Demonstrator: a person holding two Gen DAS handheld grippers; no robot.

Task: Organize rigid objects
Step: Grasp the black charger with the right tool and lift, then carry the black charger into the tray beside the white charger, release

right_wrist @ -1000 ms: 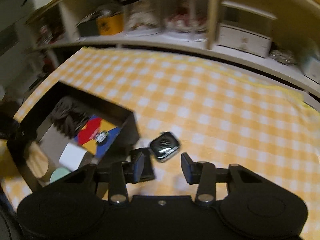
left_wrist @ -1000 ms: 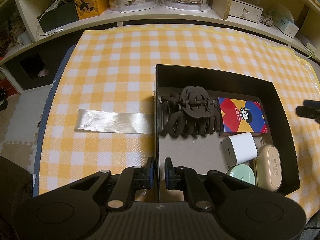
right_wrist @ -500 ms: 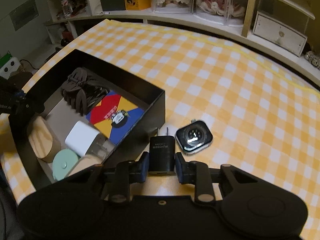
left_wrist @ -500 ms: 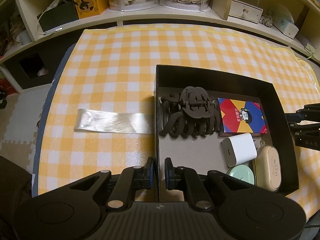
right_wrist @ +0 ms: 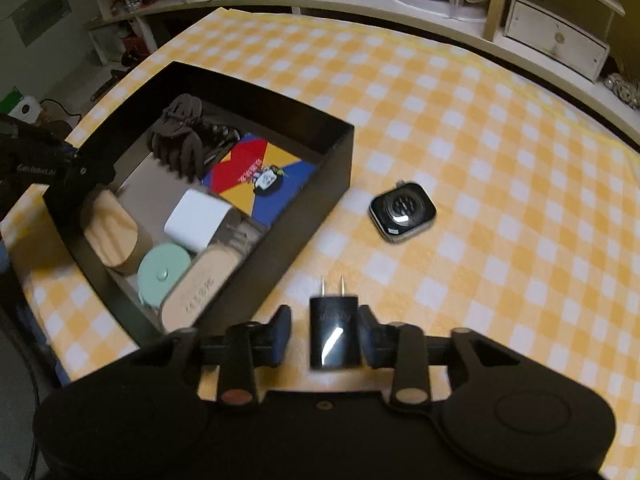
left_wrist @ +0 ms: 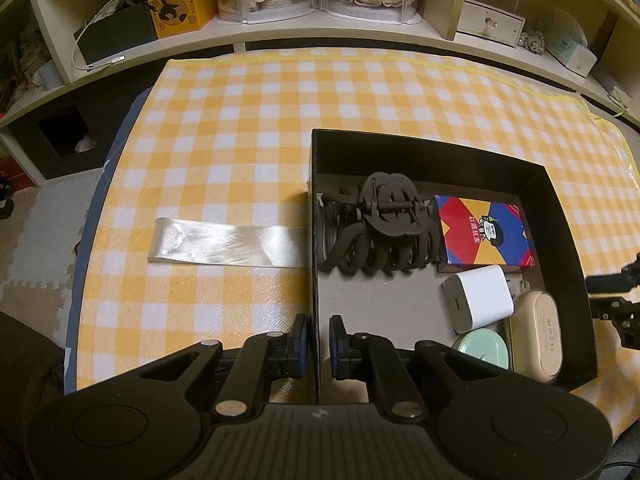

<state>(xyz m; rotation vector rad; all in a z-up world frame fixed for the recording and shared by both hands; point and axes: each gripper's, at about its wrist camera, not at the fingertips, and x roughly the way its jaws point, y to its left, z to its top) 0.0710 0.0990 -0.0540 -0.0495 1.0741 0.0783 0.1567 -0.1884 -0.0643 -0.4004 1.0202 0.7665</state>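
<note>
A black box (left_wrist: pixel 560 216) stands on the yellow checked cloth and holds a dark hair claw (left_wrist: pixel 376 224), a colourful card box (left_wrist: pixel 484 236), a white charger (left_wrist: pixel 478 302), a mint round tin (left_wrist: pixel 482 350) and a beige case (left_wrist: pixel 538 336). My left gripper (left_wrist: pixel 318 340) is shut on the box's near left wall. My right gripper (right_wrist: pixel 324 332) has its jaws apart; a black plug charger (right_wrist: pixel 335 334) sits between them against the right finger (right_wrist: pixel 370 336), above the cloth beside the box (right_wrist: pixel 320 196). A watch body (right_wrist: pixel 402 216) lies face down on the cloth.
A shiny ribbon strip (left_wrist: pixel 228 242) lies left of the box. Shelves with boxes and display cases run along the table's far edge (left_wrist: pixel 320 12). A wooden block (right_wrist: pixel 114 236) sits in the box's corner. The table's right edge is near.
My right gripper's jaws have spread from their grip on the black charger and it has risen and pulled back. The left gripper has not moved.
</note>
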